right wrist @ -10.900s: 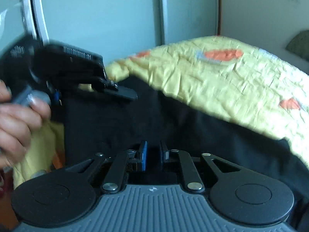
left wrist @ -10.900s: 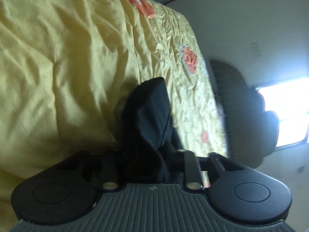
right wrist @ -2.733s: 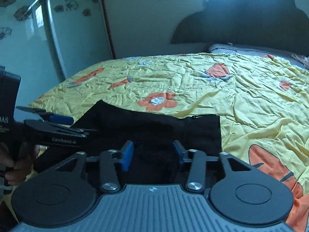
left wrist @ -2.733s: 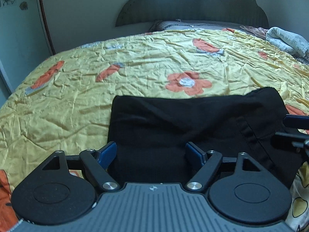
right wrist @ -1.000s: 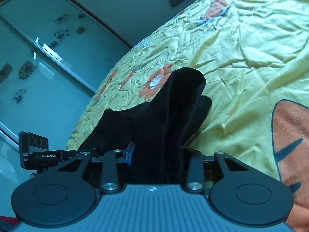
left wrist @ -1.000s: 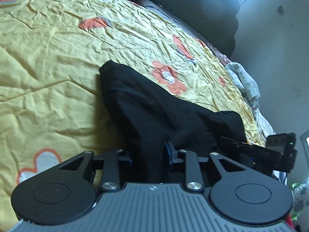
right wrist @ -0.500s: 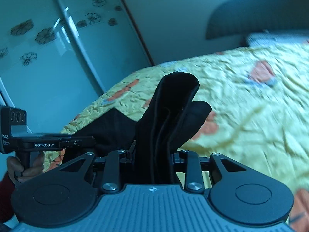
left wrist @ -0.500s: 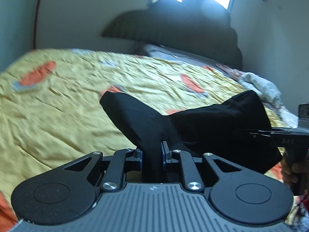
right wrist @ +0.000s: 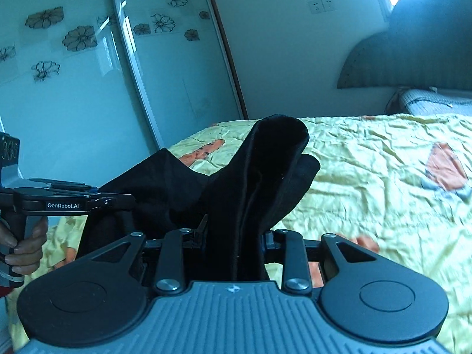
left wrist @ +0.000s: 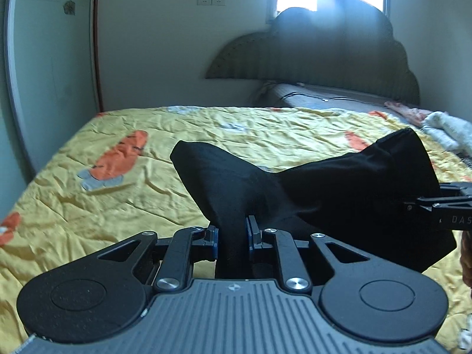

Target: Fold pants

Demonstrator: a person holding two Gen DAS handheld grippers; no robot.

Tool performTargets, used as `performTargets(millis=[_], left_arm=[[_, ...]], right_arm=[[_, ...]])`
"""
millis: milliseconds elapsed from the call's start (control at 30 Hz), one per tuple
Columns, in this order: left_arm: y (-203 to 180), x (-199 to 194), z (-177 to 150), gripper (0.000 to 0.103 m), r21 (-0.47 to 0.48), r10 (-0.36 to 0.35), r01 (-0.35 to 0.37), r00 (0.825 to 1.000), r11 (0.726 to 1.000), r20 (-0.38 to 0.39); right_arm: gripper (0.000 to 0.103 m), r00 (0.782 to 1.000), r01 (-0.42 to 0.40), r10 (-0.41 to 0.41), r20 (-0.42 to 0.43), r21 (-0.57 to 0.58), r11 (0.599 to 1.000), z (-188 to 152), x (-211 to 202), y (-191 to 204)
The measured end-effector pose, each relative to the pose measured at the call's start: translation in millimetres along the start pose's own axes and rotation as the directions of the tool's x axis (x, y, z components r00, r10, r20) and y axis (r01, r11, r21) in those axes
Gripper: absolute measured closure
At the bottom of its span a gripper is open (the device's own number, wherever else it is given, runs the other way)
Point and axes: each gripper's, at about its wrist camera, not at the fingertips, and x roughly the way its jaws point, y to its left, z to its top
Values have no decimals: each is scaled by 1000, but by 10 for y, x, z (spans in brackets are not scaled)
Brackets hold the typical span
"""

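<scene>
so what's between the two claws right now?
Only the black pants, a sagging span strung from the left claw across to the right claw; both wrist views show it.

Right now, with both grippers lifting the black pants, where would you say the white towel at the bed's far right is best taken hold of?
Probably at the white towel's near, left-facing rumpled edge, coming in low across the yellow bedspread. It lies bunched rather than flat, so raised folds there would suit a pinch; its right side is out of frame. Both the left gripper and right gripper are clamped on the pants.

A home bedroom: bed with padded headboard and sliding wardrobe.
</scene>
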Motion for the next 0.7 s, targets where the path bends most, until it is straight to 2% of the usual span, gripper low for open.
performTargets(millis=[233,700], left_arm=[[111,213,13,84,-8,46,-46,999,999,-23],[120,459,124,84,17,98,-98,995,995,-8]], right_arm=[[73,999,29,-30,-14,-22,999,51,289,16],[74,996,91,-90,18,-43,995,9,472,-1]])
